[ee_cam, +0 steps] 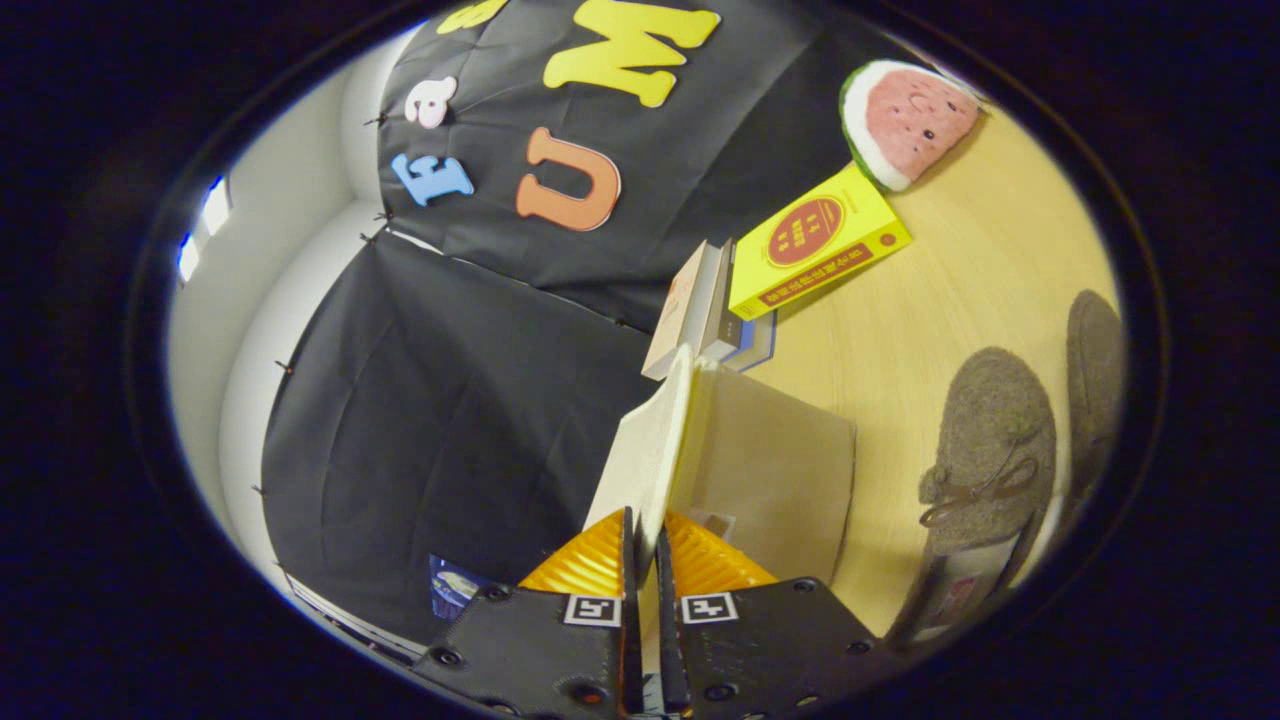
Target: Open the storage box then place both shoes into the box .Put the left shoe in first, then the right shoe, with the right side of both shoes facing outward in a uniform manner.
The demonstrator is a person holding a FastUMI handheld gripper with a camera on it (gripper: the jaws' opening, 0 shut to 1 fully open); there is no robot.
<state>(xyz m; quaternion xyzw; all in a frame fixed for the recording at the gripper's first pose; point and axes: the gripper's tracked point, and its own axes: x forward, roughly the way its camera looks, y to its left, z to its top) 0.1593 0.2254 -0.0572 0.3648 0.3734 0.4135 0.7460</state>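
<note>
Two orange ribbed fingers [644, 545] are pinching the cream-coloured lid [650, 450] of the beige storage box [770, 480], both pads pressing its near edge and holding it upright. The box is sitting just beyond the fingers on the pale wooden worktop [950, 290]. Right of it, two grey felt shoes [985, 440] are lying side by side. Farther off, a yellow book [815, 245] is leaning on stacked books [700, 310], near a plush watermelon slice [905, 120].
</note>
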